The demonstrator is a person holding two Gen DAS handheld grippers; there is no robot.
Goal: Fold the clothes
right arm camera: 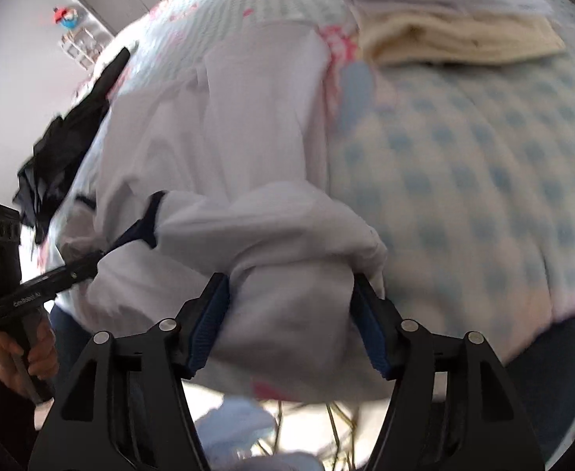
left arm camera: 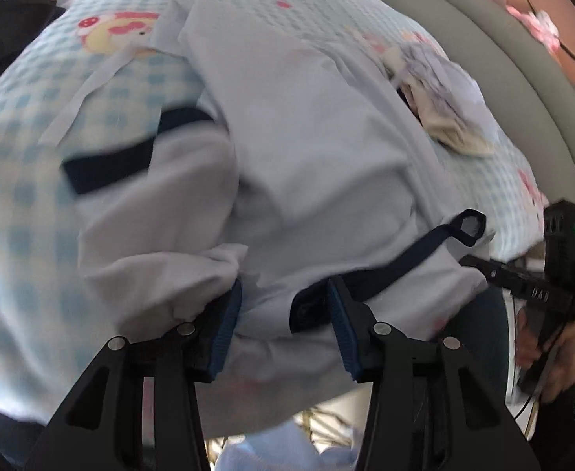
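A: Where does the pale lilac cotton garment with navy trim (left arm camera: 307,149) sit?

B: Spread lengthwise on the blue-and-white checked bedsheet with pink cartoon prints (left arm camera: 24,196), its near end bunched at the edge of the bed, right between both tools.

A: And the left gripper (left arm camera: 283,329)?

B: About half open. Cloth lies between the blue ribbed pads (left arm camera: 224,325), with the navy band (left arm camera: 366,274) against the right-hand pad, but I see gaps, so I judge it is not pinching (motion blur makes this hard to be sure of).

A: The right gripper (right arm camera: 289,322)?

B: Wider, straddling a rolled hump of the same fabric. The hump fills the gap and brushes both pads; whether they press on it I cannot tell.

A: What could go wrong?

B: If either one closes now, it may catch several layers of the bunch instead of one hem, and the fold would come out lumpy. The two might also grab at uneven points, skewing the fold line.

A: Anything else?

B: The near end hangs over the bed edge, so a loose hold could let it slide off. And a wide sweep could disturb the folded cream-coloured towel (right arm camera: 456,35) or the crumpled white patterned cloth (left arm camera: 440,90) nearby.
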